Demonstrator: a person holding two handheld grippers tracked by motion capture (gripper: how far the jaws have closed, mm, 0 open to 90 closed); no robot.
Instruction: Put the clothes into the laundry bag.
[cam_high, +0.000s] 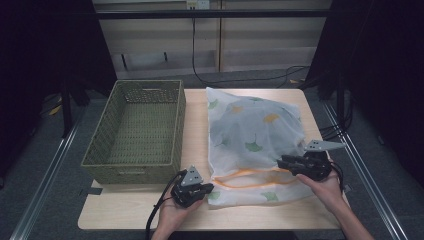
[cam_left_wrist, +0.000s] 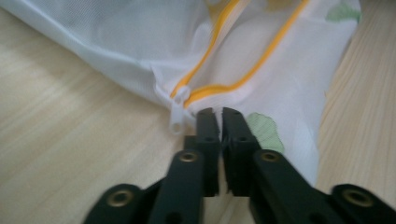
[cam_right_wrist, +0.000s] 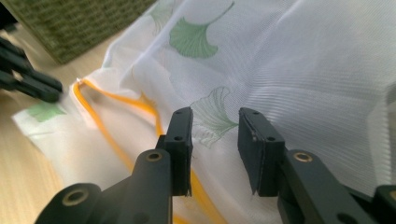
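Mesh bag (cam_high: 255, 135) beside empty wicker basket (cam_high: 135, 130); left jaws nearly closed, right jaws apart

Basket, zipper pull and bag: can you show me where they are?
basket (cam_high: 176, 131), high view, on its right wall.
zipper pull (cam_left_wrist: 178, 118), left gripper view, on the white tab.
bag (cam_high: 260, 131), high view, on its top mesh.

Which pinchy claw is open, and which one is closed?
The right gripper is open, with a gap between its jaws over the mesh bag. The left gripper is closed.
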